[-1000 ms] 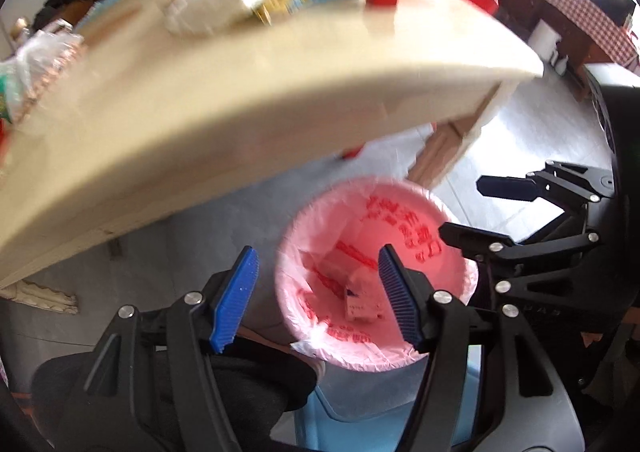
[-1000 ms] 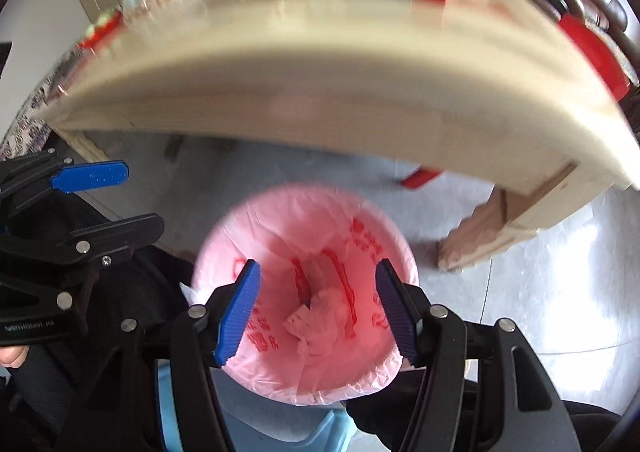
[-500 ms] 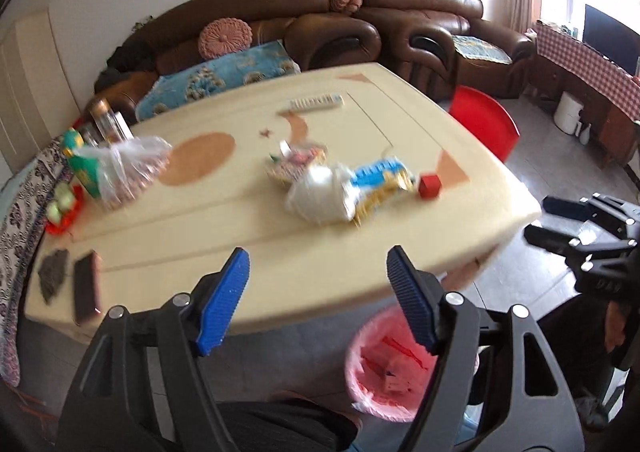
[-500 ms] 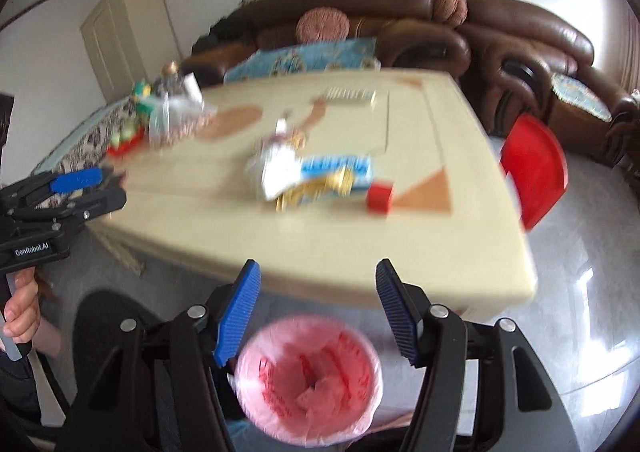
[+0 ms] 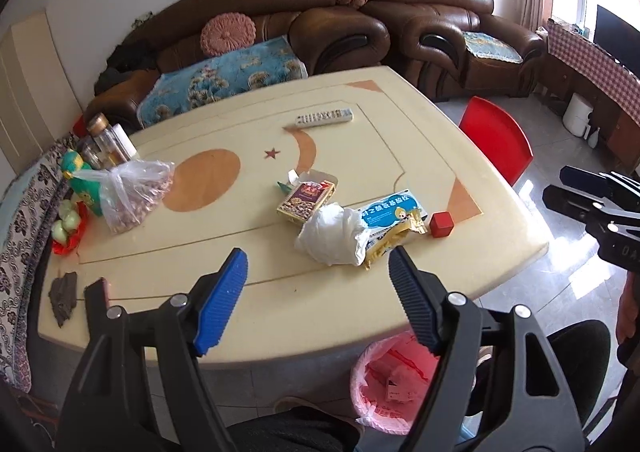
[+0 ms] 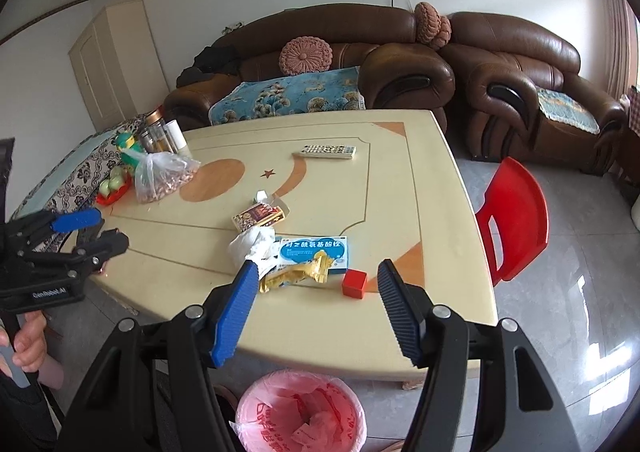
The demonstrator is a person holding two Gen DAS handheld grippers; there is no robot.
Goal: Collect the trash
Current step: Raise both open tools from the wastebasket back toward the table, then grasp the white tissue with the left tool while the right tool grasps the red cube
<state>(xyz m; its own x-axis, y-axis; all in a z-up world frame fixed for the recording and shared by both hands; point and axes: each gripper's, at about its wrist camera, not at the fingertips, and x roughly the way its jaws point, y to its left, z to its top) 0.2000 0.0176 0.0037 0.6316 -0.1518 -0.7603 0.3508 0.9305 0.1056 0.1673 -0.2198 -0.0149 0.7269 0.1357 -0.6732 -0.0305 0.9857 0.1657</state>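
Note:
On the cream table lies trash: a crumpled white tissue, a yellow wrapper, a blue and white box, a brown snack box and a red cube. A bin with a pink bag stands on the floor under the near table edge, with scraps inside. My left gripper and right gripper are open and empty, above the near edge.
A remote lies at the far side. A clear bag of nuts, jars and a green toy stand at the left. A red chair stands at the right. Brown sofas line the wall.
Both grippers rose from over the pink bin up to the table's level and now face the tabletop. Both stayed open and empty.

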